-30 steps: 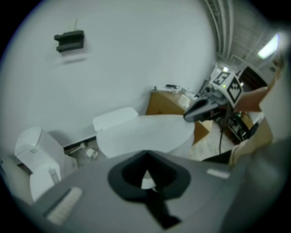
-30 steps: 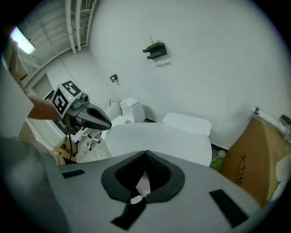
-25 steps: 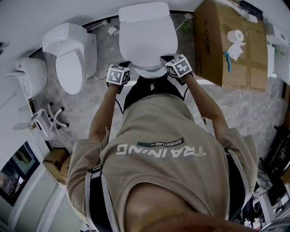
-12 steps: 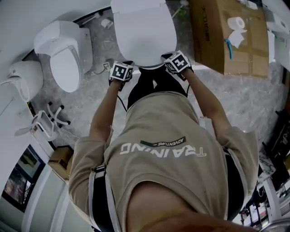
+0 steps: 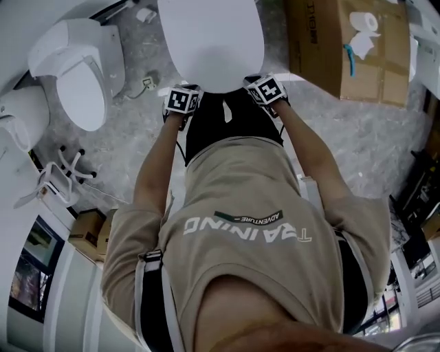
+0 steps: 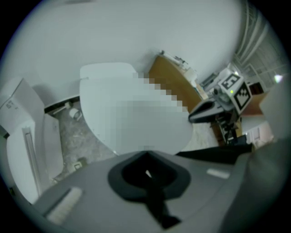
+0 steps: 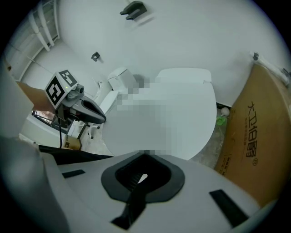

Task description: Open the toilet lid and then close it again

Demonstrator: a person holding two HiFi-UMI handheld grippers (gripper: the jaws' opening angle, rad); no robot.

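At toilet lid (image 5: pixel 210 41) front edge, left claw (image 5: pixel 184 97) and right claw (image 5: pixel 265 88) both closed, cardboard box (image 5: pixel 344 55) nearby right

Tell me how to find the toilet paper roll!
Find the big brown cardboard box to the right of the middle toilet. On top of it, at the far end, sits the white roll. It is the only round thing up there, with loose paper and a teal strip just beside it.
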